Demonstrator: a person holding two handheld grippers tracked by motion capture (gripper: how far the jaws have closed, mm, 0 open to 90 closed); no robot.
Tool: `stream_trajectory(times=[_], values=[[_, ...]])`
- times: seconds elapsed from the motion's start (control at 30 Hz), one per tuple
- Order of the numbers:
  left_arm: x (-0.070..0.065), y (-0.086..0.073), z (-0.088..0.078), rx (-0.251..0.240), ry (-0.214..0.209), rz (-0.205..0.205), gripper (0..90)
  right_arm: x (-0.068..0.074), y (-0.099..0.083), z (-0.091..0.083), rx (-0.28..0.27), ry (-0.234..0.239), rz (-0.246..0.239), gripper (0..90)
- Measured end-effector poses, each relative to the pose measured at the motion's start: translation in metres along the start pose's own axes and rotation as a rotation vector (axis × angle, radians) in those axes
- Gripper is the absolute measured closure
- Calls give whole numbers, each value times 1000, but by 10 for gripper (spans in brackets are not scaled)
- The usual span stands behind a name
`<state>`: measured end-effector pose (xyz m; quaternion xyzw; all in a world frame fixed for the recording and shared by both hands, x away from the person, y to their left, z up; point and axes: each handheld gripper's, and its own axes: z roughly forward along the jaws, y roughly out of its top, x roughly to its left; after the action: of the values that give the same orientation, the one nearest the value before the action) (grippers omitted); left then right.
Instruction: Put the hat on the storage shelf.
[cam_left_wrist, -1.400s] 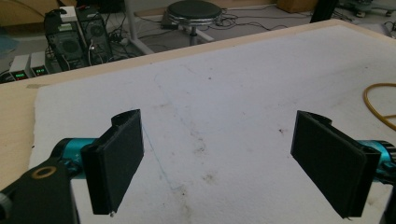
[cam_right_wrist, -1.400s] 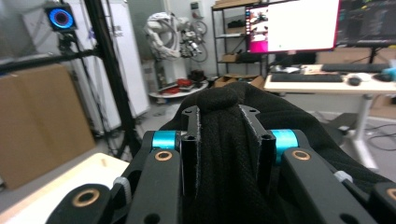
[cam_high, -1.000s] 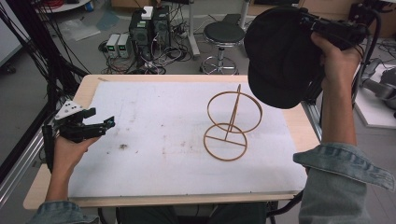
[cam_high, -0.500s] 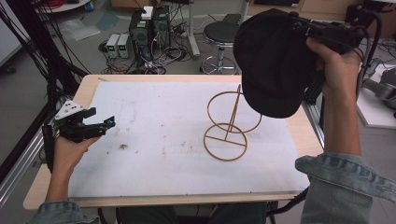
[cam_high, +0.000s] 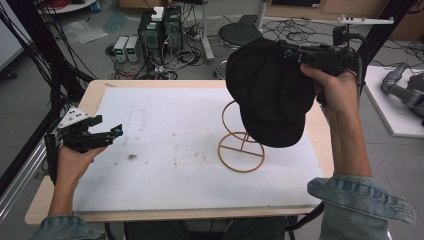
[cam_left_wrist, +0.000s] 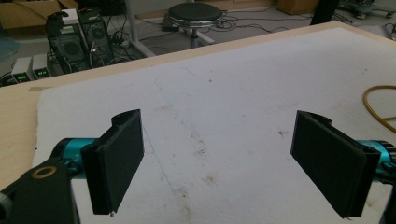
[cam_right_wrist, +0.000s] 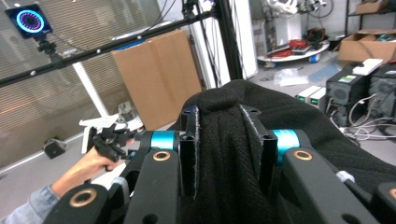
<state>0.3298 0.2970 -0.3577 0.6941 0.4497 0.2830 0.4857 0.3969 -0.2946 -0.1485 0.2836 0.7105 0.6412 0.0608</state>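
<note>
A black knitted cap (cam_high: 270, 92) hangs in the air over the top of a wooden ring stand (cam_high: 241, 150), hiding the stand's upper ring. My right gripper (cam_high: 292, 52) is shut on the cap's upper edge; in the right gripper view the black fabric (cam_right_wrist: 229, 140) is bunched between the two jaws. My left gripper (cam_high: 116, 132) rests low at the table's left side, far from the stand. Its jaws stand wide apart with nothing between them, as its pads (cam_left_wrist: 119, 163) show over the white mat (cam_left_wrist: 224, 121).
The white mat (cam_high: 165, 150) covers most of the wooden table (cam_high: 95, 92). Behind the table stand a round stool (cam_high: 240, 32), computer boxes (cam_high: 157, 27) and tangled cables on the floor. A black frame post (cam_high: 40, 75) rises at the left edge.
My right hand has carried the cap leftward and lower, from beside the stand to over its upper ring. The left hand has stayed in place.
</note>
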Motion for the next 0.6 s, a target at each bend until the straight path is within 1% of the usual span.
stream_trajectory(times=[0.07, 0.3, 0.37, 0.5, 0.57, 0.6], values=[[0, 0, 0, -1, -1, 0, 175, 0, -5, 3, 8, 11, 14, 713], [0, 1, -1, -6, -1, -2, 175, -6, -24, 16, 39, 42, 44, 709], [1, 1, -1, -3, 0, 0, 175, -6, -28, 18, 42, 53, 47, 708], [0, 1, -1, -2, -1, 2, 175, -5, -35, 22, 46, 42, 38, 705], [0, 1, -1, -4, -2, 0, 175, -5, -38, 22, 42, 28, 33, 703], [0, 1, -1, -3, -1, 1, 175, -6, -40, 23, 36, 30, 35, 703]])
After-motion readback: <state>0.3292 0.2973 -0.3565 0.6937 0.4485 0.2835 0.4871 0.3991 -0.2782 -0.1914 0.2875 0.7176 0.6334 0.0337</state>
